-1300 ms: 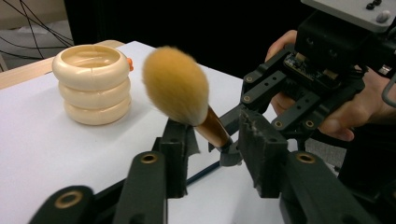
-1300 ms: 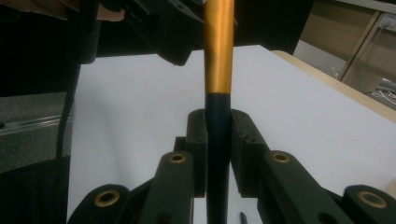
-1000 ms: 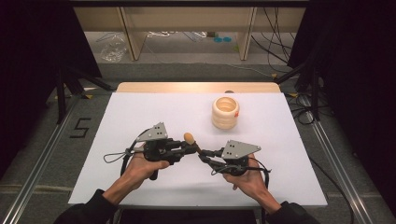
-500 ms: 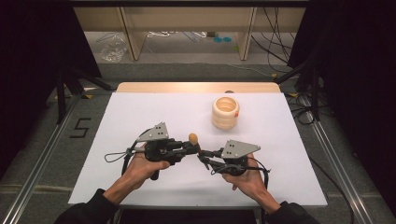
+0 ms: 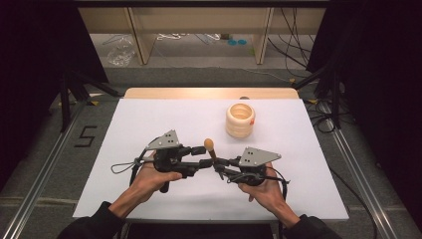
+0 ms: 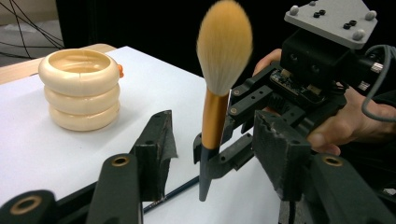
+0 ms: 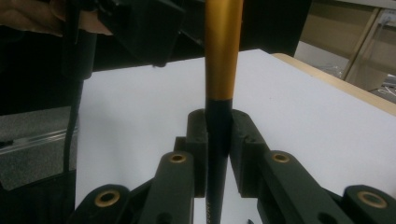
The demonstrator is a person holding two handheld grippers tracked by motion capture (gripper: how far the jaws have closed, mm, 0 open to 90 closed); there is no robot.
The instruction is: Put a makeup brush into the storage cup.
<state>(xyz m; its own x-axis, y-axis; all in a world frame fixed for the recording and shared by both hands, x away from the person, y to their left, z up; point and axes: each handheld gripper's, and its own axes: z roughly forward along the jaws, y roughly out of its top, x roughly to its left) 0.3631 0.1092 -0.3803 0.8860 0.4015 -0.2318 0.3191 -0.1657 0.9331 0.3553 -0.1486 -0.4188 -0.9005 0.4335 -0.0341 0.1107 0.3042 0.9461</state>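
A black "5" (image 5: 85, 136) is marked on the grey floor at left. On the white counter (image 5: 149, 119), the left claw (image 6: 205, 154) gapes, holding nothing. At centre, the right claw (image 7: 218, 140) pinches an upright fluffy-tipped brush with gold-and-black handle (image 6: 215, 121). A glossy cream ribbed ring-stack holder (image 5: 240, 120) stands upper right.
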